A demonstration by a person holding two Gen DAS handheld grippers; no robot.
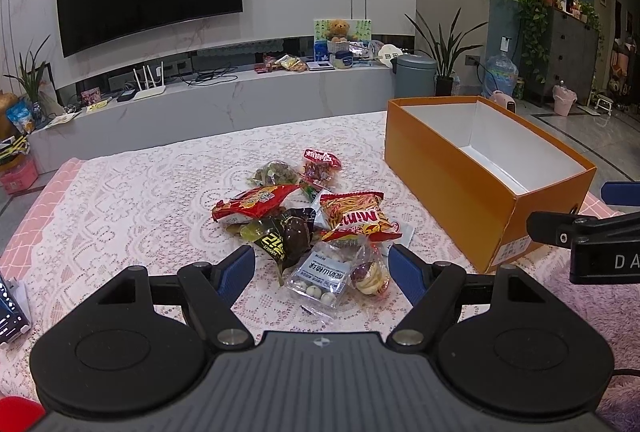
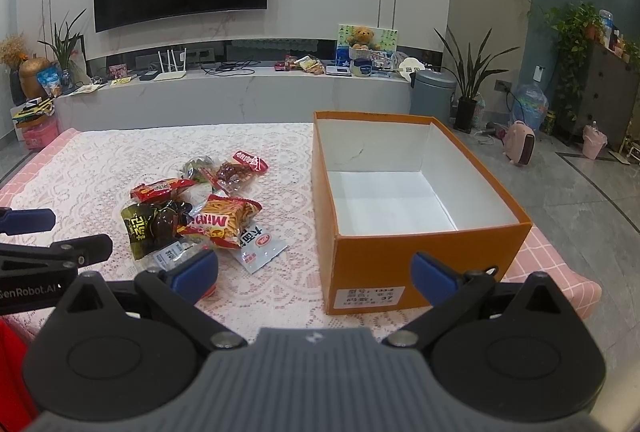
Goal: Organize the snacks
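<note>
Left wrist view: the left gripper [image 1: 322, 268] hangs spread wide and empty above the near edge of the snack pile [image 1: 316, 220], which lies on the lace tablecloth [image 1: 140, 192] beside the empty orange box [image 1: 472, 192]. Overlapping wrappers (glossy, loosely stacked) may slip, or two may lift together. Right wrist view: the right gripper [image 2: 316, 272] also stands wide and empty, near the box's front wall; closing there could nudge the box.

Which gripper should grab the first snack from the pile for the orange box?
Left. The left gripper is open and faces the pile of snack packets, with the clear packet of white candies between its fingers. The right gripper, also open, faces the empty orange cardboard box.
</note>
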